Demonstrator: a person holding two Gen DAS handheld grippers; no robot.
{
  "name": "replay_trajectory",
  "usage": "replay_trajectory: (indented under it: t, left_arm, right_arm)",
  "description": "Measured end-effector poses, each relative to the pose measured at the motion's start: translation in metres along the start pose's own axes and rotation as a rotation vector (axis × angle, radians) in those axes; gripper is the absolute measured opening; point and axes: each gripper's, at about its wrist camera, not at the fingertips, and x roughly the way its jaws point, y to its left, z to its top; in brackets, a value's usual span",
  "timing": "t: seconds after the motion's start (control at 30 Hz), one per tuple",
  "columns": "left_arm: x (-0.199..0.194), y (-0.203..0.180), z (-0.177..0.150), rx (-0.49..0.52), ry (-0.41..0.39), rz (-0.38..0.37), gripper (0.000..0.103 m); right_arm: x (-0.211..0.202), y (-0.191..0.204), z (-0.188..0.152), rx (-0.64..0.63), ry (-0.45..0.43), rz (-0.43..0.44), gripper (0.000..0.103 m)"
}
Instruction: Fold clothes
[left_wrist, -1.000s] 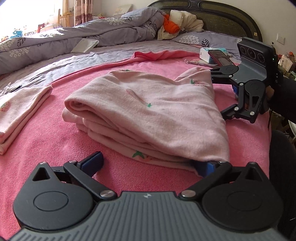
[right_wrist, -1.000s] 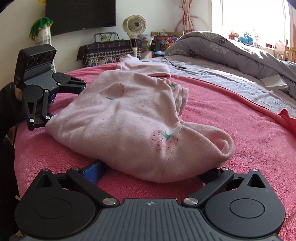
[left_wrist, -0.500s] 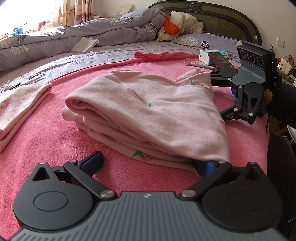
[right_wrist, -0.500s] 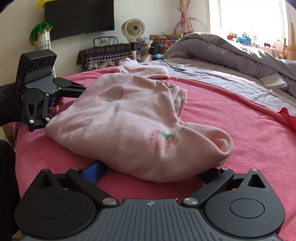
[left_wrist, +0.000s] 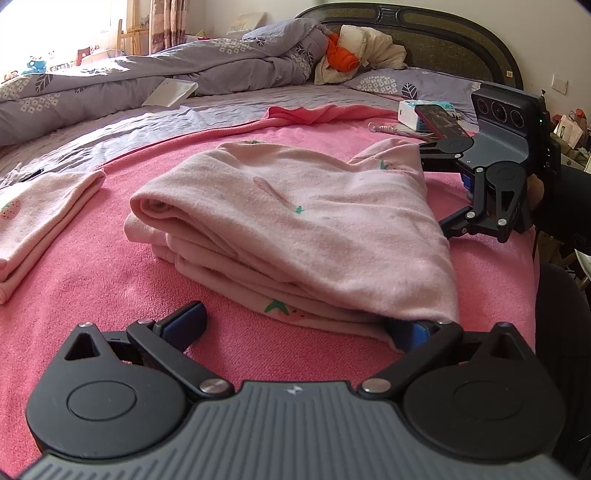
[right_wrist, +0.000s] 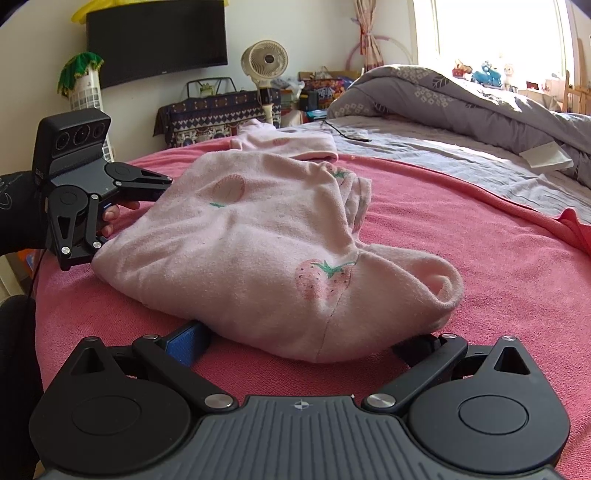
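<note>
Garment (left_wrist: 295, 229) between wide-open hand-held grippers (left_wrist: 295, 325)

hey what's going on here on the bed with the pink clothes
A person is folding laundry with a handheld gripper in each hand. A pink strawberry-print garment lies folded in layers on the pink blanket. The left gripper and right gripper sit open at opposite ends of it, fingers spread along its edges, neither clamped on cloth. A second folded pink piece lies off to one side.
</note>
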Motion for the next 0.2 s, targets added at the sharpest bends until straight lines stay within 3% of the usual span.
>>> replay_trajectory:
  t: [0.2]
  left_arm:
    - [0.0002, 0.0013, -0.0004, -0.002, -0.002, -0.003, 0.103]
  right_arm:
    - [0.0006, 0.0002, 0.0003, 0.001, 0.0, 0.001, 0.103]
